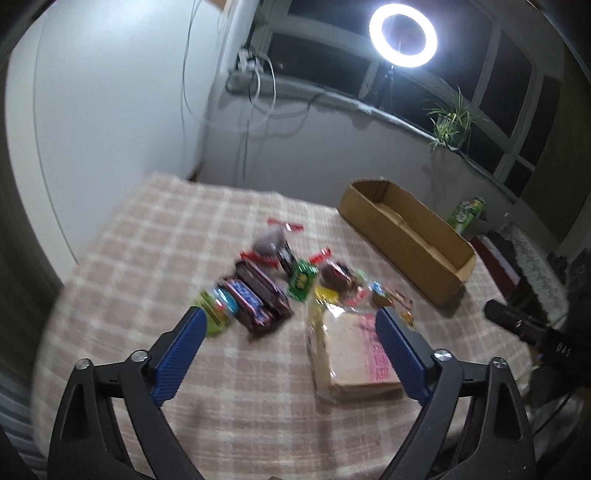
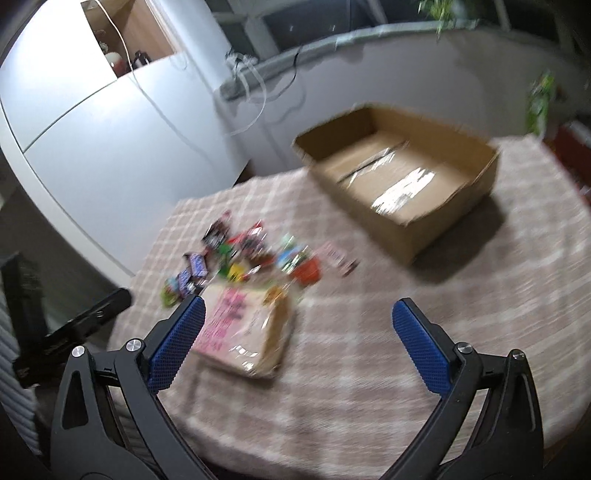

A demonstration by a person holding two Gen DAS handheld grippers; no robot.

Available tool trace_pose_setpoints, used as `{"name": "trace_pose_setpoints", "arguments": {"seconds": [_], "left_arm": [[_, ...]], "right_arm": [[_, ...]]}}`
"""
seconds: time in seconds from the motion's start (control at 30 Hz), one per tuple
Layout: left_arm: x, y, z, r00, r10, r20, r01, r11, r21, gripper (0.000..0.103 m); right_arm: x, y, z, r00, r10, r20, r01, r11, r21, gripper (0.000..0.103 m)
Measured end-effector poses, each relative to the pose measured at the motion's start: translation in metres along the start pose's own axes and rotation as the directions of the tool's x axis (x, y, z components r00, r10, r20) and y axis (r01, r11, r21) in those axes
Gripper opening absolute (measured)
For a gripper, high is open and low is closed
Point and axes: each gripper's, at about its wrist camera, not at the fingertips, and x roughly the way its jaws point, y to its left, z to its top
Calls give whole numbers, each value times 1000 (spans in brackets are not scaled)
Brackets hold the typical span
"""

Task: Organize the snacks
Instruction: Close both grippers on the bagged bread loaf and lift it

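White walls and a dark window with a glowing ring light (image 1: 403,36) and a potted plant (image 1: 451,120) on the sill stand behind the worktop (image 1: 155,229), which is covered by a pink and cream checked cloth. Both views are smeared by motion, so small labels cannot be read. An open cardboard box (image 2: 402,173) sits toward the far right corner of the worktop, its bottom bare except for shiny tape, and a green can (image 1: 466,213) stands just beyond it off the far edge. Snacks lie in a loose pile near the middle of the worktop, well apart from the box: 2 dark chocolate bar packs (image 1: 258,295) side by side, a green and blue packet (image 1: 218,306) touching them on the side away from the box, a green sachet (image 1: 302,280), a dark bag with red ends (image 1: 271,243), and several small bright wrapped sweets (image 1: 384,297) on the box side. A clear bag of sliced bread (image 1: 354,354) with pink print lies nearest the front edge, touching the pile. The left claw (image 1: 290,317) hangs above the snacks with its blue pads (image 1: 177,354) spread wide, gripping nothing. The right claw (image 2: 299,306) hangs over the bread and the bare cloth beside it, also spread wide and holding nothing.
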Motion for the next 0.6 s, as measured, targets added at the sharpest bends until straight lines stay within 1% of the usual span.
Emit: {"name": "trace_pose_setpoints", "arguments": {"seconds": [0.07, 0.13, 0.23, 0.33, 0.47, 0.6], "left_arm": [[7, 2, -2, 999, -35, -32, 34, 999, -20, 84], [14, 3, -6, 995, -74, -65, 72, 997, -41, 82], [24, 3, -10, 984, -136, -112, 128, 989, -75, 74], [33, 3, -14, 976, -162, -142, 150, 984, -94, 68], [44, 2, -18, 962, -205, -182, 185, 975, -120, 59], [54, 2, -23, 947, -240, -216, 212, 967, -143, 54]], "right_arm": [[11, 0, -4, 998, 36, -43, -36, 999, 14, 94], [22, -1, -6, 994, 67, -84, -64, 997, 32, 91], [32, 2, -8, 988, 93, -122, -89, 995, 37, 85], [40, 6, -8, 981, 126, -150, -120, 992, 47, 82], [48, 7, -9, 970, 158, -184, -147, 986, 73, 75], [56, 7, -11, 961, 179, -209, -162, 982, 93, 71]]}}
